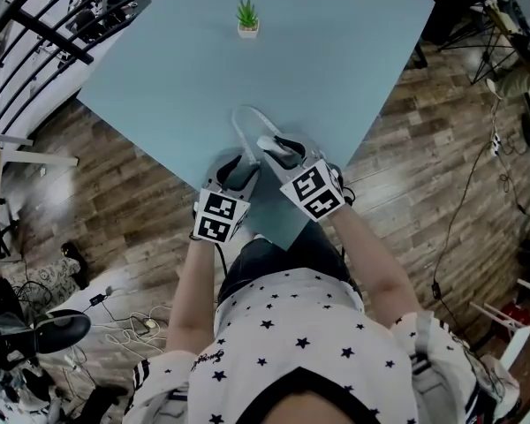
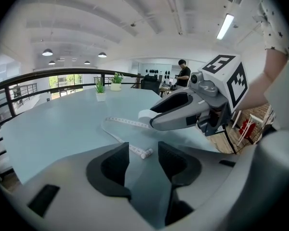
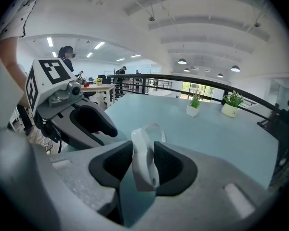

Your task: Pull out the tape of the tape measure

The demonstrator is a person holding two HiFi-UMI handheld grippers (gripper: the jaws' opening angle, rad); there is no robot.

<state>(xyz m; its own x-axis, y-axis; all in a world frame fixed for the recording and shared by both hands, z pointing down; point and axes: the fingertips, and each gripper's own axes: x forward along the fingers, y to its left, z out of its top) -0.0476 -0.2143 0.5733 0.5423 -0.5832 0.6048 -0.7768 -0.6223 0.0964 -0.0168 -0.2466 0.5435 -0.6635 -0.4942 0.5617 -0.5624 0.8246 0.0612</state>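
Observation:
The white tape measure case [image 3: 144, 153] stands upright between the pads of my right gripper [image 3: 143, 166], which is shut on it. From the case a white tape [image 2: 123, 121] runs out in a loop over the light blue table [image 1: 336, 51]. Its small end tab [image 2: 145, 153] lies loose on the table just ahead of my left gripper [image 2: 143, 160], whose jaws are open with nothing between them. In the head view the tape loop [image 1: 246, 117] lies beyond both grippers, the left gripper [image 1: 234, 170] close beside the right gripper [image 1: 278, 147], near the table's front corner.
A small potted plant [image 1: 247, 16] stands far back on the table; a second pot [image 3: 231, 105] sits near it by the black railing [image 3: 260, 93]. The table corner points at the person; wooden floor with cables [image 1: 477, 175] lies around it.

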